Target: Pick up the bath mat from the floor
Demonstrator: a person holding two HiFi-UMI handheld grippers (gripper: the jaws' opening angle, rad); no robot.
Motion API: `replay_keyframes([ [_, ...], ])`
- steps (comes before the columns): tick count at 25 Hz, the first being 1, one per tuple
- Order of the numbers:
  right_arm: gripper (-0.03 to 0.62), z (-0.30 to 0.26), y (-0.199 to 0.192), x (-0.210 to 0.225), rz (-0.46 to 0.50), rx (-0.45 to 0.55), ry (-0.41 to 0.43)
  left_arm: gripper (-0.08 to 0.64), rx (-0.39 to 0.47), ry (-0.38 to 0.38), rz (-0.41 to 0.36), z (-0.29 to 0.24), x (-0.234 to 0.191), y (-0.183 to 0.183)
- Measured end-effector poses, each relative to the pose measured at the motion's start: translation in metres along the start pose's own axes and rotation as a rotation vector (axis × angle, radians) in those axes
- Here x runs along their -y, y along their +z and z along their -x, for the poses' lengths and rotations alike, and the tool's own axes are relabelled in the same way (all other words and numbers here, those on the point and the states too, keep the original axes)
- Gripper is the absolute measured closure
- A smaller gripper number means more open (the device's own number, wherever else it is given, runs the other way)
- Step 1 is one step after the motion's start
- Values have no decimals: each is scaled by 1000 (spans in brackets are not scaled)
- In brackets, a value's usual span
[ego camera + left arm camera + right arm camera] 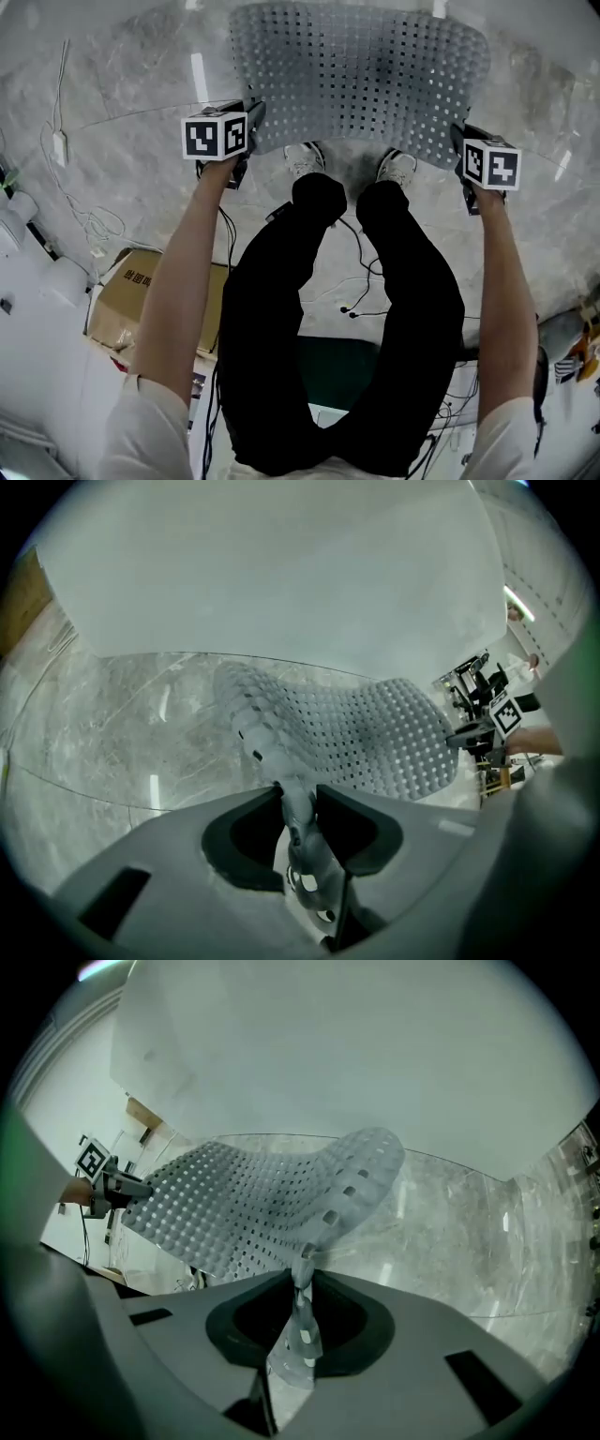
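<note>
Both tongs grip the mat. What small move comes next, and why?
Probably lift both evenly upward: left tongs and right tongs each pinch a near corner of the perforated bath mat, which sags between them toward the marble floor.

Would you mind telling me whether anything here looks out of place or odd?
Nothing looks damaged. The mat hangs evenly, its near corners pinched by the left gripper and right gripper, sagging a little between them. Only the loose cables on the floor by the person's feet look untidy.
</note>
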State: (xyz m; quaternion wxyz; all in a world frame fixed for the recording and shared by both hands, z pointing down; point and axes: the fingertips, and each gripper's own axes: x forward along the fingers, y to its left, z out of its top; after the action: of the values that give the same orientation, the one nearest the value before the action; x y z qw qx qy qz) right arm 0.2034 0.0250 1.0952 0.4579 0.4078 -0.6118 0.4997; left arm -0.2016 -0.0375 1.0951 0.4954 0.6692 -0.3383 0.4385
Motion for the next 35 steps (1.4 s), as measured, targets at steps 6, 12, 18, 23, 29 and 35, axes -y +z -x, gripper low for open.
replay_keyframes([
  [6, 532, 32, 6, -32, 26, -11, 26, 448, -10, -25, -27, 29, 37, 15],
  [12, 532, 50, 13, -62, -4, 0, 82, 463, -38, -30, -12, 43, 66, 16],
  [18, 534, 81, 6, -93, 44, 6, 113, 483, -63, -69, -28, 57, 119, -2],
  [23, 532, 116, -10, -96, 85, -55, 130, 485, -131, -80, -82, 81, 148, -14],
  [29, 534, 157, -35, -93, 37, -99, 142, 485, -204, -104, -175, 113, 182, -23],
  [35, 532, 199, -62, -120, -10, -109, 177, 486, -250, -122, -221, 156, 211, -36],
])
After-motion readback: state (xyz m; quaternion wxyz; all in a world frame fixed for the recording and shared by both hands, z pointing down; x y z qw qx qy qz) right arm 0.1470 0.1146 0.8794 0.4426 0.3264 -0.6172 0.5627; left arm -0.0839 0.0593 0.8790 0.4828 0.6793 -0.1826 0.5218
